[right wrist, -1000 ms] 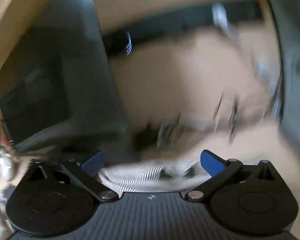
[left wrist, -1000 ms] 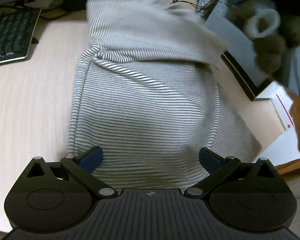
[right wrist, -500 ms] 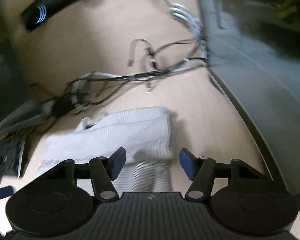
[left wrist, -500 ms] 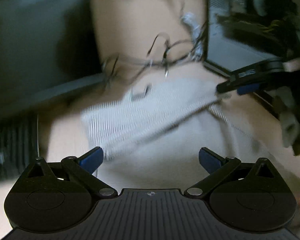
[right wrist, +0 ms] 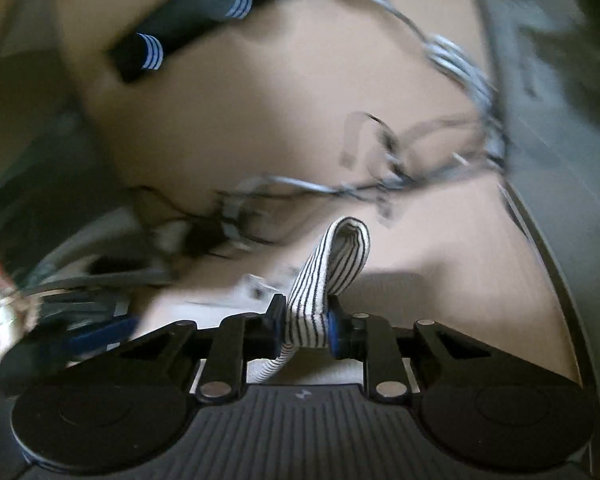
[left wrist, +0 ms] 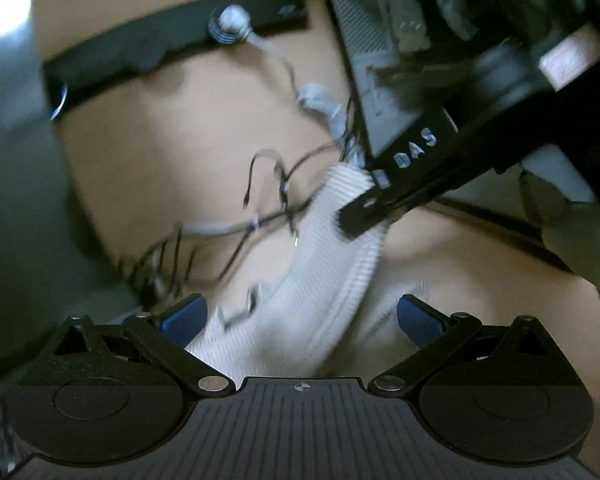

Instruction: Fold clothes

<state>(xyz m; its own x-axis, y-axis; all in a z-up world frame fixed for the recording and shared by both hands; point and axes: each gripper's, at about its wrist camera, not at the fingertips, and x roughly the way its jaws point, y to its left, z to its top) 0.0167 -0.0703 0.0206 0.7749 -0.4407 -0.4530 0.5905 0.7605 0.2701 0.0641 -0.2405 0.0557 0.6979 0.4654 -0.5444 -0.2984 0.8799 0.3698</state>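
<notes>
I see the garment (right wrist: 332, 276) pinched in my right gripper (right wrist: 305, 328) as white cloth with thin black stripes; in the left wrist view the same cloth reads as pale, finely ribbed white. My right gripper has blue pads (right wrist: 333, 326) on black arms, and my left gripper (left wrist: 300, 316) shows the same blue pads (left wrist: 182, 314) on black linkages. The desk (right wrist: 228, 120) is a light beige wood tone. The tangled cables (right wrist: 380, 184) are black and grey. A dark object (right wrist: 180, 28) at the far edge carries white stripe bands.
</notes>
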